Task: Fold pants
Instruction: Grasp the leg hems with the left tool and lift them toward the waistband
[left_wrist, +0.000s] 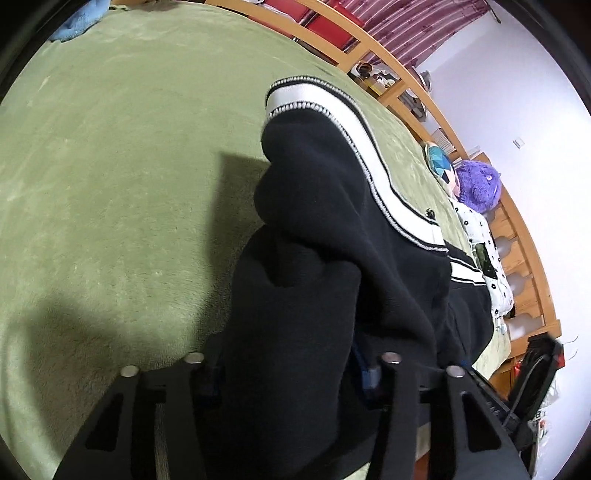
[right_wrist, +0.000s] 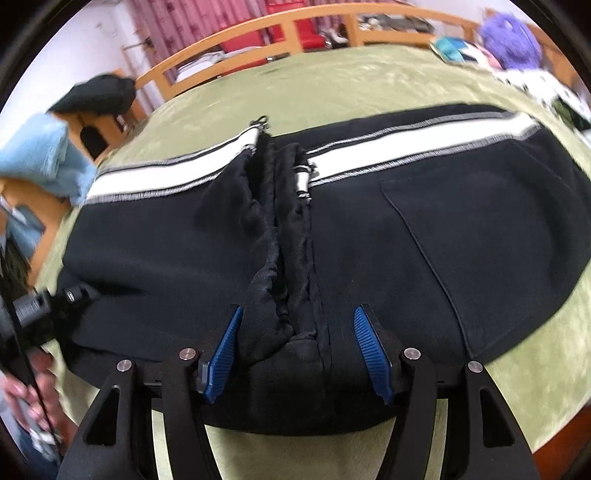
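Black pants (right_wrist: 461, 236) with a white side stripe (right_wrist: 406, 144) lie lengthwise across a green blanket (right_wrist: 332, 85). Their gathered waistband (right_wrist: 280, 258) forms a ridge that runs toward my right gripper (right_wrist: 299, 350). That gripper is open: its blue pads (right_wrist: 371, 354) stand on either side of the ridge, and the right pad is clear of it. In the left wrist view a thick bunch of the pants (left_wrist: 314, 192) rises from between the fingers of my left gripper (left_wrist: 291, 369), which is shut on it. The cloth hides most of the pads.
A wooden bed rail (right_wrist: 229, 33) rims the blanket. A purple plush toy (left_wrist: 478, 184) and a patterned cloth (left_wrist: 480, 236) lie at one end, a blue towel (right_wrist: 40, 155) and a black garment (right_wrist: 99, 92) at the other. A person's hand (right_wrist: 22, 398) is at the lower left.
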